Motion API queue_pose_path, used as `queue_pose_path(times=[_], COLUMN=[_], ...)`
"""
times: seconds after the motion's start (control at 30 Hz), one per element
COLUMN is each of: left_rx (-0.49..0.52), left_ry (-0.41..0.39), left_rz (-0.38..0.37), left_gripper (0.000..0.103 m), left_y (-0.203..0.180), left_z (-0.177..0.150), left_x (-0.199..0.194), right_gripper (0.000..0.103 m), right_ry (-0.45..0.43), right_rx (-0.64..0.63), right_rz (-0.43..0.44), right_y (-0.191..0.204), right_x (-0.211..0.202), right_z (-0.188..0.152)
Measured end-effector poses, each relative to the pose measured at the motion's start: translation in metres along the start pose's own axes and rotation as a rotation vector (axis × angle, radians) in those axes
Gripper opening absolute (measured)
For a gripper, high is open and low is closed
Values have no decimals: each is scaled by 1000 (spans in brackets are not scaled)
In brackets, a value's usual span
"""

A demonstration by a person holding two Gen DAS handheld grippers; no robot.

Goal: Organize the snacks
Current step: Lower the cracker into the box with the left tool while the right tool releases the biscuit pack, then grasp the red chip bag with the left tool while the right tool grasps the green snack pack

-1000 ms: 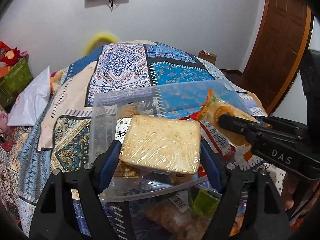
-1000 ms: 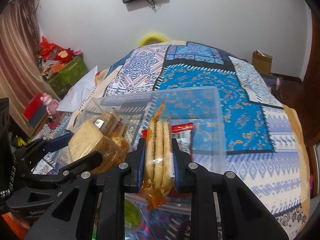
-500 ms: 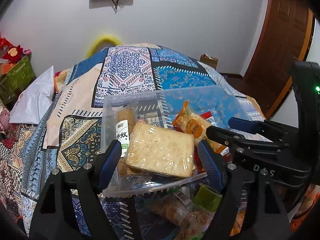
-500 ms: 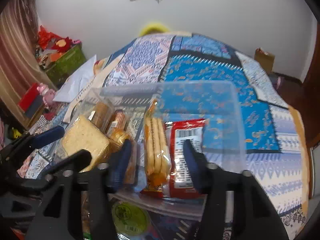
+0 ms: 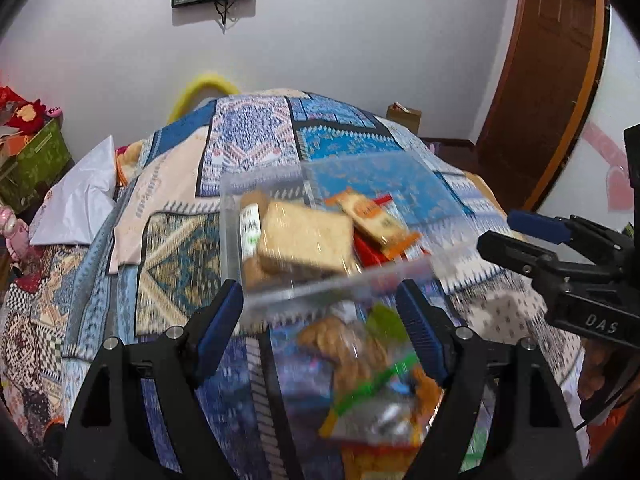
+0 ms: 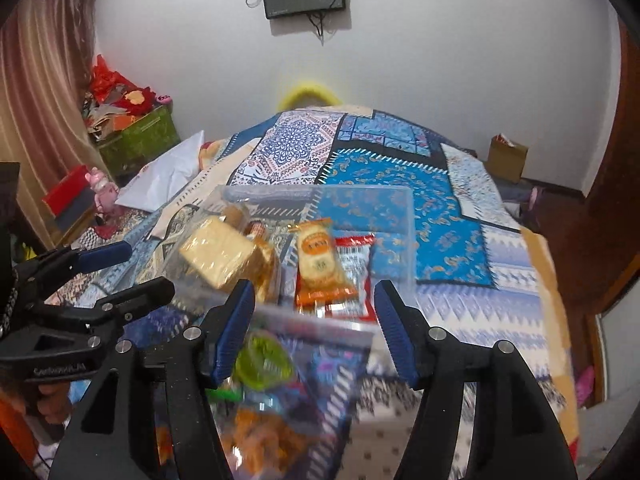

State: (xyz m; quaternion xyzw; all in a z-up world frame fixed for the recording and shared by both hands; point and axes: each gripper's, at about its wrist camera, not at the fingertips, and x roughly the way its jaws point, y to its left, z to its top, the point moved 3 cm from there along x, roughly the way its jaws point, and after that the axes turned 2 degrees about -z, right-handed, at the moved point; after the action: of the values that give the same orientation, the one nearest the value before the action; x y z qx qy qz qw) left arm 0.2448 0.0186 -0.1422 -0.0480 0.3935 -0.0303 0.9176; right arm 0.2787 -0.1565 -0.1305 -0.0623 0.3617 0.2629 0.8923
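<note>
A clear plastic box (image 5: 344,288) (image 6: 400,208) stands on the patterned bedspread. In it lie a wrapped square cracker pack (image 5: 306,242) (image 6: 218,254), an orange biscuit pack (image 5: 372,216) (image 6: 320,258), a red packet (image 6: 354,280) and a brown roll (image 5: 252,220). My left gripper (image 5: 320,324) is open and empty, just in front of the box. My right gripper (image 6: 314,330) is open and empty, also in front of the box. More loose snack packs (image 5: 372,392) (image 6: 260,412) lie on the bed under both grippers.
The bedspread (image 5: 248,148) stretches back to a white wall. A white pillow (image 5: 80,196) and green box of clutter (image 6: 136,140) lie at the left. A wooden door (image 5: 548,80) is at the right, a cardboard box (image 6: 506,158) on the floor.
Both grippers opened and let go: the cracker pack and the orange biscuit pack now lie in the box. Both grippers have pulled back and up from the box.
</note>
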Motion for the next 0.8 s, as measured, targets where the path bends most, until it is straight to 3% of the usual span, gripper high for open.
queue_pose_path(times=[0.37, 0.63, 0.8], left_rx=[7, -1, -17], left_ry=[78, 143, 190], left_rz=[-52, -76, -65], left_gripper=[79, 79, 79], left_y=[-26, -38, -34], left_z=[-68, -109, -129], left_x=[-32, -30, -22], right_gripper=[62, 65, 65], right_ry=[64, 175, 223], right_rx=[4, 8, 8], right_rz=[23, 66, 80], right_y=[16, 32, 41], right_x=[-33, -28, -18], right_z=[-69, -128, -147])
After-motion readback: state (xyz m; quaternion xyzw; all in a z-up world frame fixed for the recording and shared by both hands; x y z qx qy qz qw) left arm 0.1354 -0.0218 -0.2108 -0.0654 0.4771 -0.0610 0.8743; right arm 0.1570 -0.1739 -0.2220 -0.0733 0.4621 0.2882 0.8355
